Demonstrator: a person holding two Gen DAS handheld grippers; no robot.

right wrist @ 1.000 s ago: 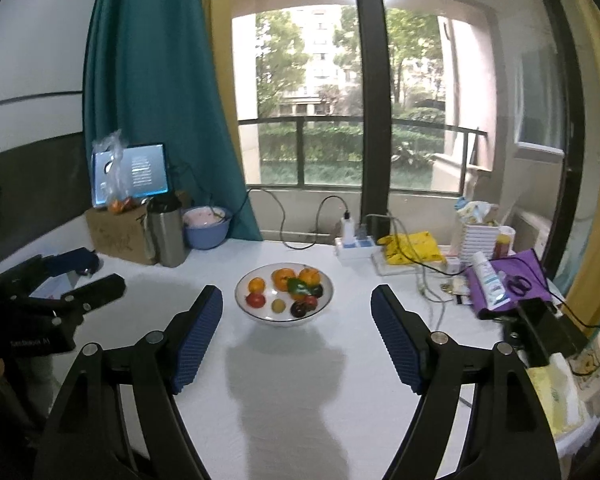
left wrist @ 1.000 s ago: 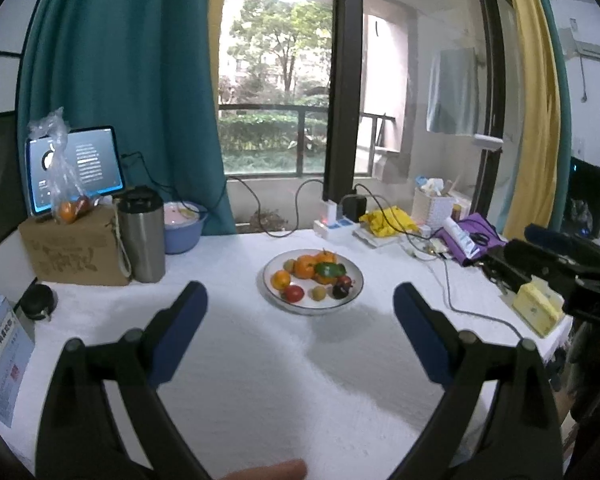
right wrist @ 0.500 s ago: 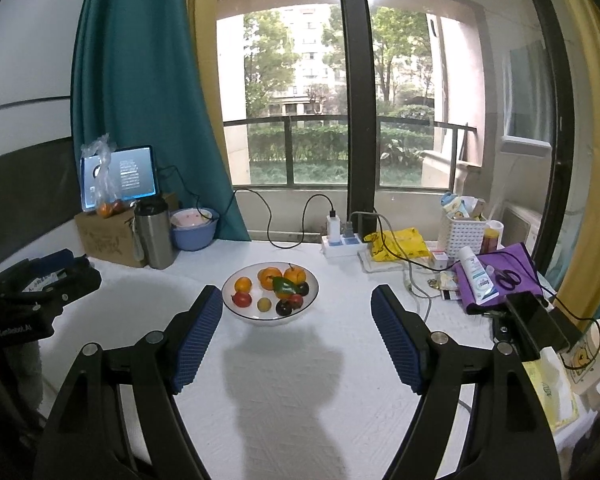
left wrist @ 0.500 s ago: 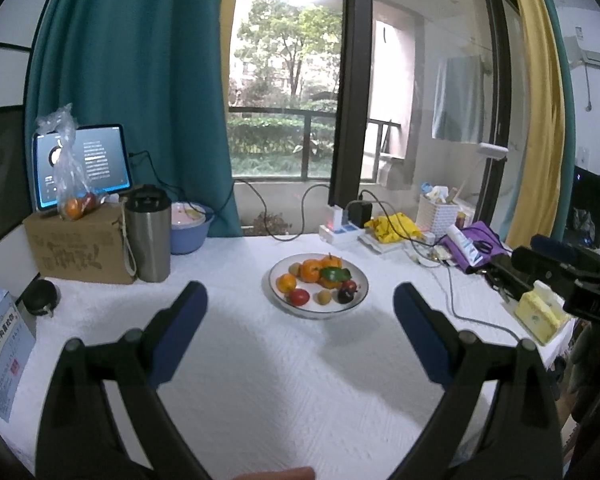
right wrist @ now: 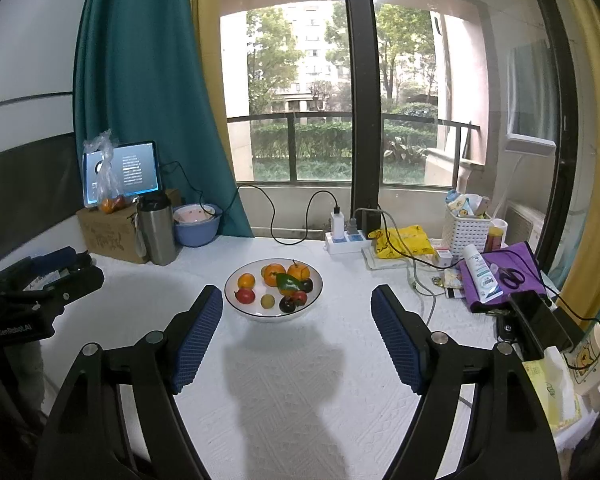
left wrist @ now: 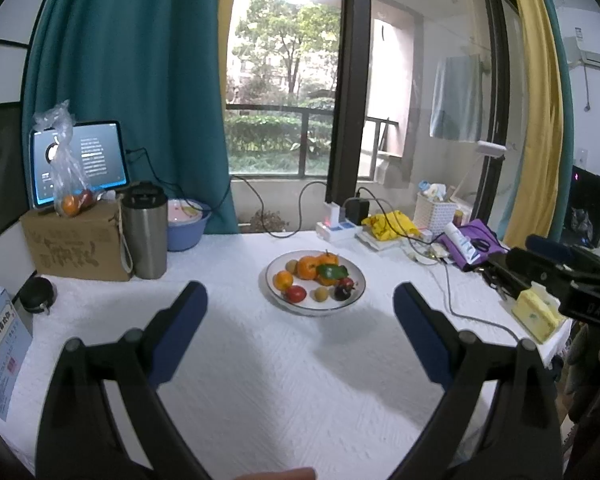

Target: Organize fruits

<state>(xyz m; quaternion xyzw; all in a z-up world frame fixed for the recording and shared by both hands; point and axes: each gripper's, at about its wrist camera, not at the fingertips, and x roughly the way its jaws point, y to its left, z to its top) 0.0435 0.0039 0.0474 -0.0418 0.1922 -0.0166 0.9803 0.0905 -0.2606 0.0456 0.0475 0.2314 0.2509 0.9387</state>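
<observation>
Both grippers, left gripper (left wrist: 300,312) and right gripper (right wrist: 296,328), jaws wide apart, empty. Fruits (right wrist: 274,286) in plate (right wrist: 236,304) probably light, round, slippery; better pinch across middle.

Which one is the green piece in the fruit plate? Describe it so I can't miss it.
Find the white plate in the middle of the white-clothed table. The green piece lies near its centre, leaning against the oranges at the back. It is the only green item; everything around it is orange, red, yellowish or dark.
</observation>
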